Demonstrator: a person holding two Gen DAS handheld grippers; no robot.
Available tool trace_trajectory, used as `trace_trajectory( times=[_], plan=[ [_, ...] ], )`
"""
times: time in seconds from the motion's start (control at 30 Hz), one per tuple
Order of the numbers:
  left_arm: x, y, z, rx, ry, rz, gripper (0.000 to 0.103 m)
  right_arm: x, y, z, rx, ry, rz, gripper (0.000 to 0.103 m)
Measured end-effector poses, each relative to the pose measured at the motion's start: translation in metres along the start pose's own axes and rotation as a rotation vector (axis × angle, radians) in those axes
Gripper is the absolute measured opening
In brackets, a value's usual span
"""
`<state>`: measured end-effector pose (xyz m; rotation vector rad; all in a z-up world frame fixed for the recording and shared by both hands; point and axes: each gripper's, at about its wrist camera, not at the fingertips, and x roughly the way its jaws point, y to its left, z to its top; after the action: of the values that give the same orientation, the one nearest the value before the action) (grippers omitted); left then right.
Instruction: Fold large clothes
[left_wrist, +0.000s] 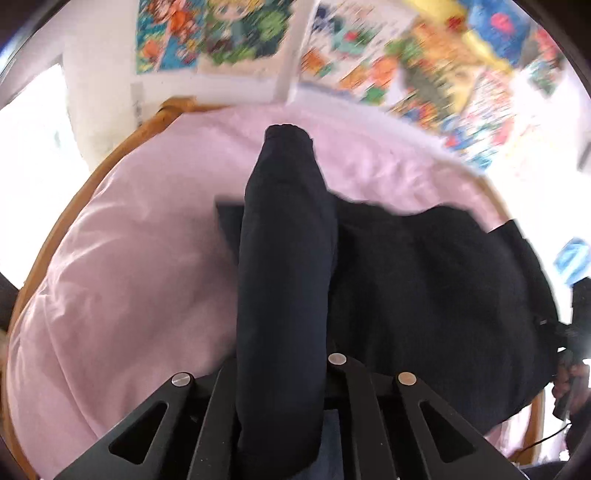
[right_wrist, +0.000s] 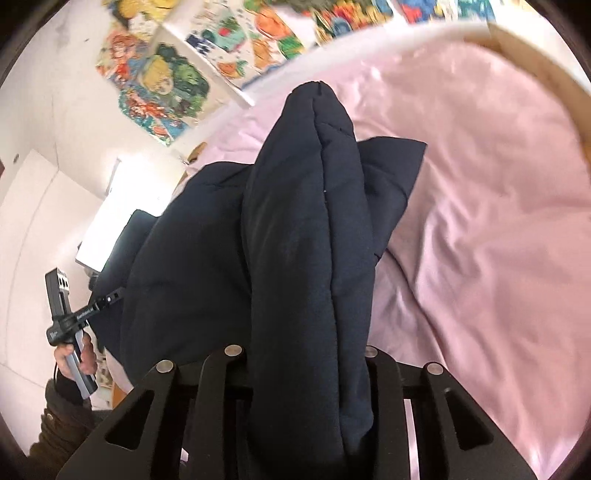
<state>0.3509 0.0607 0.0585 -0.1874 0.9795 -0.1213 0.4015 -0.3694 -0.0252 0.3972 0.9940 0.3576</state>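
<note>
One dark navy garment (left_wrist: 424, 280) lies bunched on pink sheet (left_wrist: 129, 280), near bed's wooden edge (left_wrist: 74, 199). Left gripper (left_wrist: 280, 369) pinches one thick fold. Right gripper (right_wrist: 310, 369) pinches another fold. Bright posters (right_wrist: 159, 81) on wall behind.

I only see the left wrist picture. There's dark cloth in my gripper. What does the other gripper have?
Observer: The right gripper is also clamped on the dark garment, a thick bunched fold.
Operator: Who's holding my gripper?
Observer: In the right wrist view, a hand grips the left gripper's handle.
Operator: What's past the cloth on that side?
Observer: Bare pink sheet, reaching a curved tan edge.
</note>
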Motion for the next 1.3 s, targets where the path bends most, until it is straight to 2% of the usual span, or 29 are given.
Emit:
trace_trajectory(
  times=[0.07,0.13,0.23,0.3,0.37,0.43,0.5,0.6,0.63,0.67,0.7,0.77,0.83,0.87,0.9,0.93,0.97,1.0,1.07,1.17,1.3],
  plan=[
    [-0.025,-0.013,-0.006,0.064,-0.069,0.014,0.007,-0.024,0.015,-0.01,-0.034,-0.02,-0.019,0.023],
    [-0.042,-0.021,-0.017,0.095,-0.097,-0.002,0.007,-0.042,0.033,-0.027,-0.074,-0.04,-0.052,0.023],
    [-0.045,-0.015,-0.034,0.073,-0.056,-0.013,0.007,-0.062,0.046,-0.052,-0.068,-0.06,-0.062,0.023],
    [-0.038,-0.005,-0.037,0.055,-0.033,-0.006,0.007,-0.066,0.041,-0.068,-0.034,-0.056,-0.069,0.023],
    [-0.028,0.001,-0.031,0.059,-0.026,-0.031,0.008,-0.064,0.027,-0.085,-0.011,-0.054,-0.081,0.023],
    [-0.014,0.003,-0.022,0.087,0.0,-0.014,0.011,-0.059,0.012,-0.092,0.029,-0.052,-0.079,0.023],
    [0.008,0.01,-0.009,0.11,0.071,-0.002,0.016,-0.049,-0.003,-0.094,0.078,-0.044,-0.08,0.023],
    [0.043,0.013,0.009,0.127,0.184,0.003,0.033,-0.039,-0.021,-0.093,0.128,-0.031,-0.078,0.024],
    [0.052,0.015,0.014,0.131,0.208,0.004,0.041,-0.037,-0.028,-0.092,0.151,-0.029,-0.069,0.024],
    [0.062,0.017,0.015,0.141,0.237,0.001,0.053,-0.033,-0.029,-0.09,0.165,-0.029,-0.065,0.025],
    [0.072,0.019,0.017,0.152,0.27,0.0,0.06,-0.032,-0.032,-0.09,0.176,-0.028,-0.06,0.025],
    [0.097,0.023,0.018,0.171,0.353,-0.007,0.088,-0.028,-0.036,-0.088,0.188,-0.025,-0.05,0.025],
    [0.117,0.031,0.012,0.145,0.438,-0.055,0.096,-0.021,-0.035,-0.089,0.192,-0.023,-0.042,0.026],
    [0.126,0.039,0.009,0.098,0.482,-0.1,0.097,-0.019,-0.036,-0.091,0.195,-0.021,-0.037,0.026],
    [0.13,0.046,0.006,0.049,0.507,-0.142,0.097,-0.018,-0.038,-0.091,0.197,-0.018,-0.032,0.026],
    [0.134,0.055,0.001,-0.024,0.537,-0.211,0.089,-0.017,-0.042,-0.101,0.197,-0.018,-0.03,0.026],
    [0.134,0.06,-0.005,-0.074,0.551,-0.262,0.068,-0.016,-0.044,-0.103,0.199,-0.016,-0.03,0.026],
    [0.128,0.061,-0.009,-0.091,0.541,-0.288,0.062,-0.018,-0.047,-0.108,0.201,-0.014,-0.028,0.026],
    [0.11,0.052,-0.013,-0.033,0.493,-0.267,0.034,-0.017,-0.048,-0.111,0.202,-0.015,-0.025,0.026],
    [0.068,0.035,-0.02,-0.017,0.444,-0.225,0.019,-0.023,-0.045,-0.115,0.172,-0.028,-0.036,0.025],
    [0.005,0.012,-0.033,0.024,0.385,-0.169,0.016,-0.041,-0.03,-0.116,0.111,-0.066,-0.055,0.023]
  ],
)
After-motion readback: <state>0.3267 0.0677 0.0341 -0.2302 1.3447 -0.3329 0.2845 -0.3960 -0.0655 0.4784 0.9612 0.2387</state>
